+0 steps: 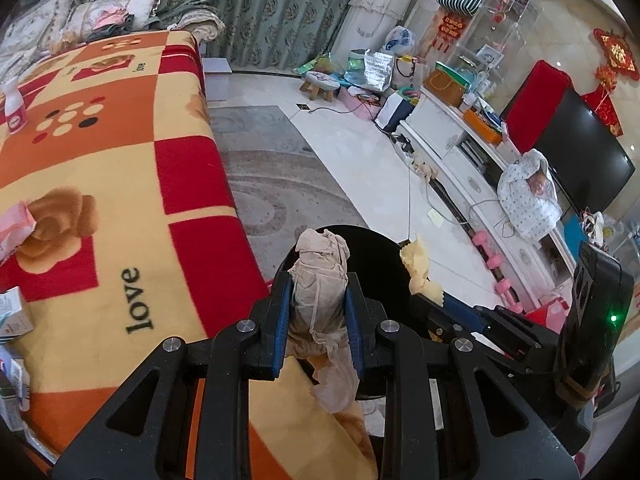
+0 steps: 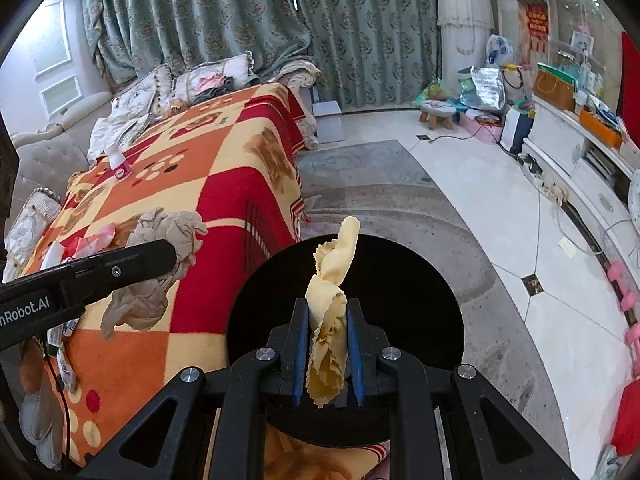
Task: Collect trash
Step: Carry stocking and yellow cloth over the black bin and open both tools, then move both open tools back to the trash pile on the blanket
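Observation:
My left gripper (image 1: 319, 284) is shut on a crumpled beige paper wad (image 1: 320, 276), held over the near edge of the blanket-covered table, beside the black round trash bin (image 1: 380, 256). The wad also shows in the right wrist view (image 2: 160, 248), with the left gripper (image 2: 168, 258) at the left. My right gripper (image 2: 328, 312) is shut on a yellow pinked-edge cloth scrap (image 2: 332, 280), held right above the open black bin (image 2: 420, 320). The scrap shows in the left wrist view (image 1: 418, 268).
The table under an orange, red and yellow blanket (image 1: 120, 184) carries a white bottle (image 1: 14, 108), a pink packet (image 1: 14, 232) and small boxes (image 1: 12, 312). A grey rug (image 2: 380, 196), a white TV cabinet (image 1: 460, 168) and floor clutter by a stool (image 2: 437, 113) surround it.

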Tool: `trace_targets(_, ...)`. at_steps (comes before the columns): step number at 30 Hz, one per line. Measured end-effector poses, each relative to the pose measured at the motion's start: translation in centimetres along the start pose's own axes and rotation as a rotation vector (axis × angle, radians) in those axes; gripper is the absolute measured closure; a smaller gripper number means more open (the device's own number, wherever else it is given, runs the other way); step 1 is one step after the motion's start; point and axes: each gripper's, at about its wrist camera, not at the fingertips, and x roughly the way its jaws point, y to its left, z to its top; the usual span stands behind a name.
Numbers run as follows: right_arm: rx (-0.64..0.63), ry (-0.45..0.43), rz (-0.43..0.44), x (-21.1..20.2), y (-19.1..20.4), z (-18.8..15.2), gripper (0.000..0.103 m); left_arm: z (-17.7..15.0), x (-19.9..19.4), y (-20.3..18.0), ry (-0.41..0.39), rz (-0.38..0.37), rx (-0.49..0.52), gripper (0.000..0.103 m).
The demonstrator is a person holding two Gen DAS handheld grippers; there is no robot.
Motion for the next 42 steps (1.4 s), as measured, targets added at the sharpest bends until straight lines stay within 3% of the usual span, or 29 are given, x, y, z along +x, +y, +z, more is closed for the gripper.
trace_targets(10, 0.026, 0.025, -0.008, 1.2, -1.5, -0.2, 0.086, 0.2, 1.4, -0.6, 0.017, -0.016, -0.002, 0.077)
trace_targets(11, 0.029, 0.024, -0.01, 1.2, -1.6, -0.2, 0.086, 0.1, 1.4, -0.7, 0.018, -0.02, -0.002, 0.075)
trace_targets(13, 0.032, 0.023, -0.016, 1.2, -1.7, -0.2, 0.076, 0.1, 1.4, -0.8, 0.015, -0.055, -0.015, 0.062)
trace_targets(14, 0.035, 0.022, -0.018, 1.1, -1.9, -0.2, 0.065, 0.0, 1.4, -0.7, 0.014, -0.069, -0.022, 0.058)
trace_targets(15, 0.038, 0.02, -0.016, 1.1, -1.9, -0.2, 0.06, 0.0, 1.4, -0.6, 0.012, -0.087, -0.036, 0.049)
trace_targets(16, 0.042, 0.017, -0.013, 1.0, -2.0, -0.3, 0.06, 0.0, 1.3, -0.5, 0.009, -0.095, -0.047, 0.046)
trace_targets(21, 0.054, 0.027, -0.014, 0.9, -2.2, -0.5, 0.06, 0.0, 1.2, 0.0, 0.018, -0.076, -0.072, 0.045)
trace_targets(31, 0.038, 0.038, 0.007, 0.7, -0.7, -0.9, 0.06, -1.0, -1.5, 0.5, -0.02, 0.066, -0.011, 0.045)
trace_targets(42, -0.022, 0.044, 0.066, 0.3, 4.6, -0.8, 0.058, -2.7, -6.6, 5.0, -0.075, 0.192, -0.037, 0.045)
